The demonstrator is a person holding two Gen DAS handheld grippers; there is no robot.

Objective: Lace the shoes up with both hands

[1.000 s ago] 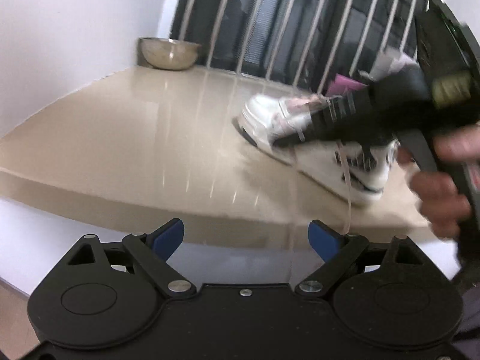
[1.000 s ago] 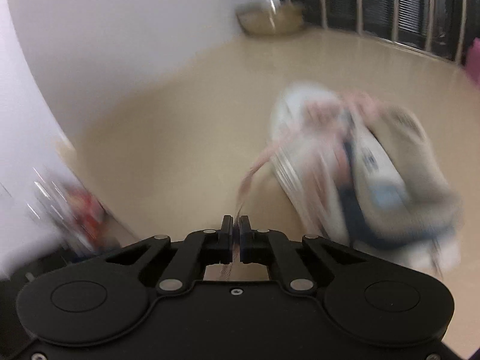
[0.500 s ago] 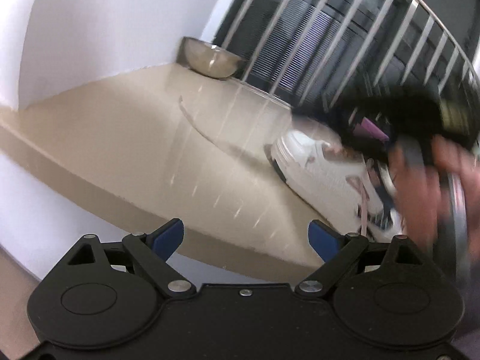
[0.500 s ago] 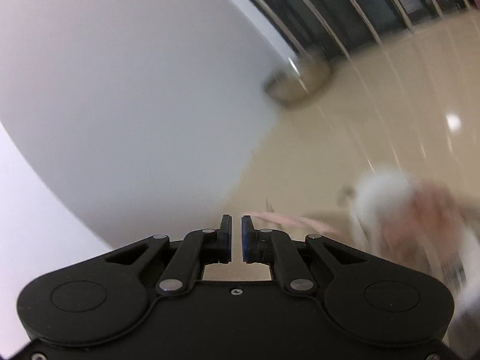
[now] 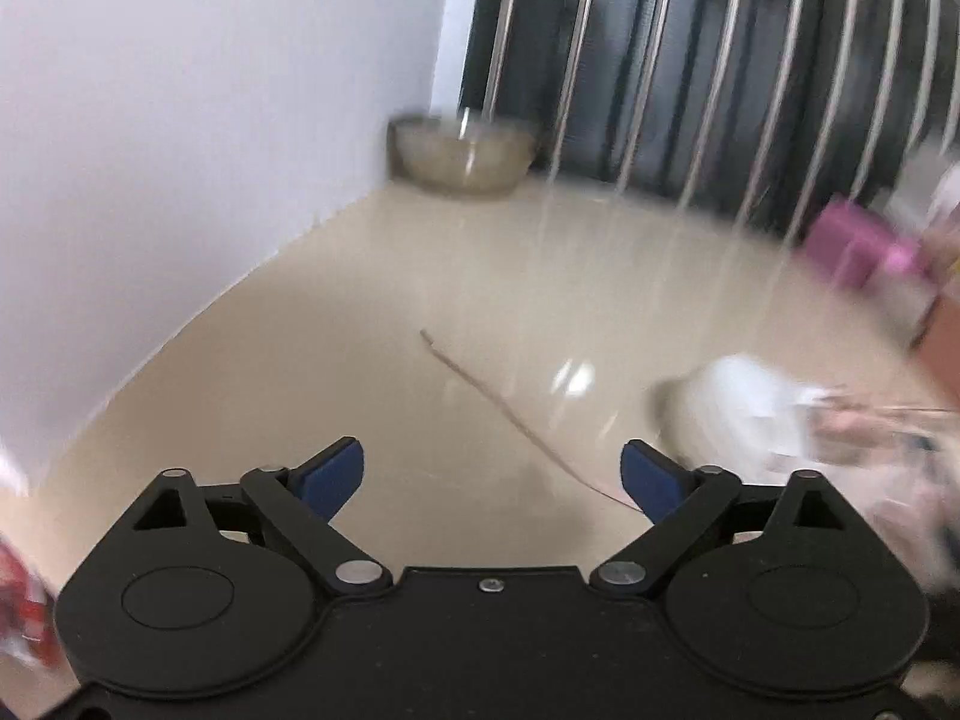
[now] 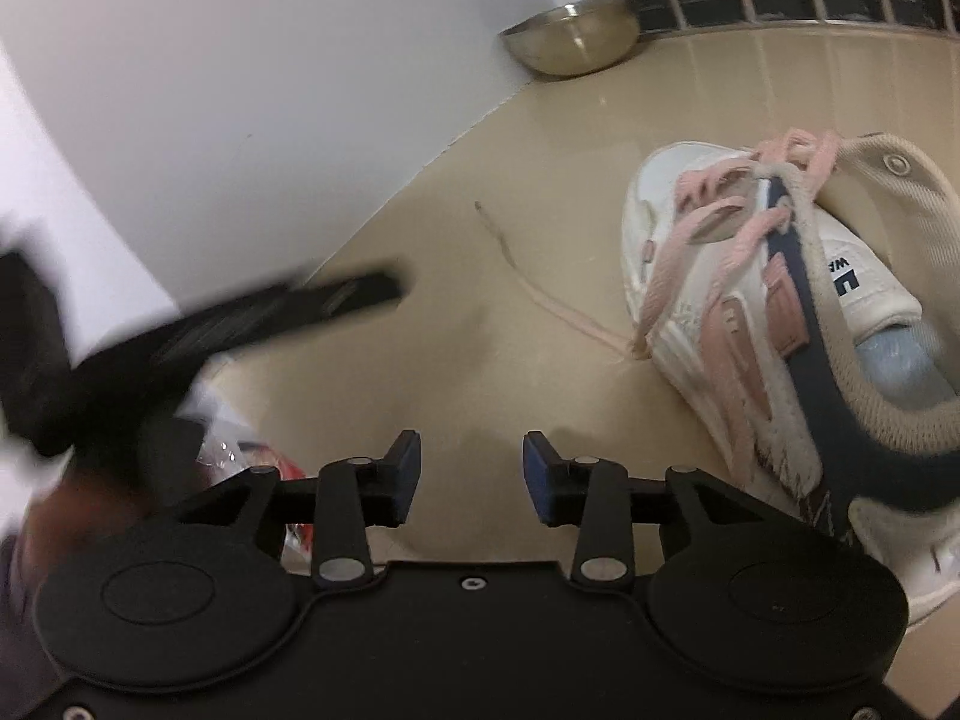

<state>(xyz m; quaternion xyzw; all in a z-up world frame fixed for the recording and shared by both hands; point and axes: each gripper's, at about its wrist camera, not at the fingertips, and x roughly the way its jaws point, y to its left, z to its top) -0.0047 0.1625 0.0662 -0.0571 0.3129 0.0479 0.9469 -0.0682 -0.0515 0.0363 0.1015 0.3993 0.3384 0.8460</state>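
Now | right claw [image 6: 469, 468] just opened, pink lace [image 6: 540, 294] dropped on floor | left claw [image 5: 492, 474] wide, empty

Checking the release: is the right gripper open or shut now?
Open. The right gripper shows a clear gap between its fingers, just widened, nothing between them; the lace lies on the floor.

A: Log the background for me. What sits in your far corner?

B: You have a metal bowl [image 6: 570, 33] on the beige floor [image 5: 420, 276], against the white wall [image 5: 210, 120] and just beside the dark railing with pale bars [image 5: 720, 60].

A: Anything else?

B: A blurred pink box [image 5: 858, 246] near the railing at your right. Crinkled clear wrapping with red print [image 6: 252, 450] low at left; contents can't be made out.
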